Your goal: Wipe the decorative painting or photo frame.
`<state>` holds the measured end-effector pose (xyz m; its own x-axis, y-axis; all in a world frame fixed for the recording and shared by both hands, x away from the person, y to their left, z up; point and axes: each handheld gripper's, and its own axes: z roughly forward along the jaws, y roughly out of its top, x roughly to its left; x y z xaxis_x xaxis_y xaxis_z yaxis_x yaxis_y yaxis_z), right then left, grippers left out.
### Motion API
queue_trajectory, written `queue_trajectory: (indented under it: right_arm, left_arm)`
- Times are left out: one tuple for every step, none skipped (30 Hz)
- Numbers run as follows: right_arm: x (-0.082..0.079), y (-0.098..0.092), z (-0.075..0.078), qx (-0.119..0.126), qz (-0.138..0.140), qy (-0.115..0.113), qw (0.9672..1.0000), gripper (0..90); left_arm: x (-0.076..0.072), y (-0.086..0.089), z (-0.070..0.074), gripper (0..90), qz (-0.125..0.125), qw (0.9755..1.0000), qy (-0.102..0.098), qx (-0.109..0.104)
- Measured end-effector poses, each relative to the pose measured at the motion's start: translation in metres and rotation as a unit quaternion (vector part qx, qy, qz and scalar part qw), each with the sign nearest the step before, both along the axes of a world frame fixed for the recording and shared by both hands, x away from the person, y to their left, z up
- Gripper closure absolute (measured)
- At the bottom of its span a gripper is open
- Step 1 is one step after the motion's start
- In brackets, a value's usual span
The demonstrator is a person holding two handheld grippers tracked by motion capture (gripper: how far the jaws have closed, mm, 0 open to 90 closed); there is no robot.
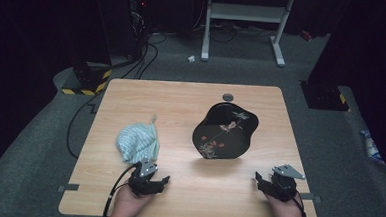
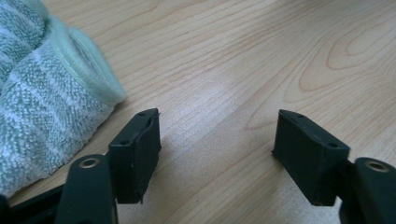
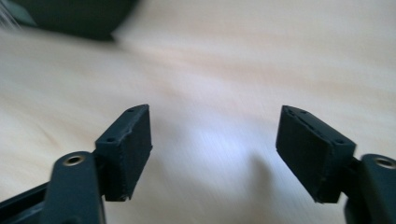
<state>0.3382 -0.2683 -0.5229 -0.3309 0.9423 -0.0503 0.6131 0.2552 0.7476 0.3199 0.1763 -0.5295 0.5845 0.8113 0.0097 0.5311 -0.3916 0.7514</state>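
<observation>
A crumpled pale green striped towel (image 1: 137, 142) lies on the left half of the wooden table (image 1: 181, 98). Right of it sits a black lacquer tray (image 1: 225, 132) painted with birds and flowers. My left gripper (image 1: 158, 179) rests near the front edge just below the towel, open, with bare wood between its jaws; the towel (image 2: 42, 93) lies just left of its left jaw. My right gripper (image 1: 261, 181) sits at the front right, open and empty over bare wood, with the tray's dark edge (image 3: 74, 16) far off at the upper left.
A small grey round cap (image 1: 227, 97) is set in the table near its far edge. Beyond the table are a white frame stand (image 1: 245, 21), cables on the grey floor and a yellow-black striped base (image 1: 85, 80).
</observation>
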Motion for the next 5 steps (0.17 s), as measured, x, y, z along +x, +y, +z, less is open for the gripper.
queue_trajectory:
  right_arm:
    - [-0.0007, -0.0026, -0.0016, -0.008, -0.001, 0.018, 0.9998, 20.7]
    - [-0.0014, -0.0048, -0.0018, 0.004, -0.011, 0.025, 0.9996, 17.2]
    - [-0.0010, -0.0063, -0.0022, 0.007, -0.016, 0.032, 0.9993, 13.6]
    - [-0.0006, -0.0067, -0.0024, 0.005, -0.017, 0.035, 0.9993, 13.1]
    - [-0.0009, -0.0068, -0.0024, 0.004, -0.019, 0.034, 0.9992, 13.0]
  left_arm:
    - [0.0000, -0.0005, -0.0002, 28.7, 0.001, 1.0000, 0.002, -0.001]
    - [0.0002, -0.0007, -0.0003, 25.5, 0.001, 1.0000, 0.003, 0.001]
    - [0.0003, -0.0007, -0.0002, 22.9, 0.000, 1.0000, 0.005, 0.004]
    - [0.0008, -0.0011, -0.0005, 20.9, 0.004, 1.0000, 0.007, 0.005]
    - [0.0016, -0.0014, -0.0007, 16.7, 0.010, 0.9999, 0.010, 0.006]
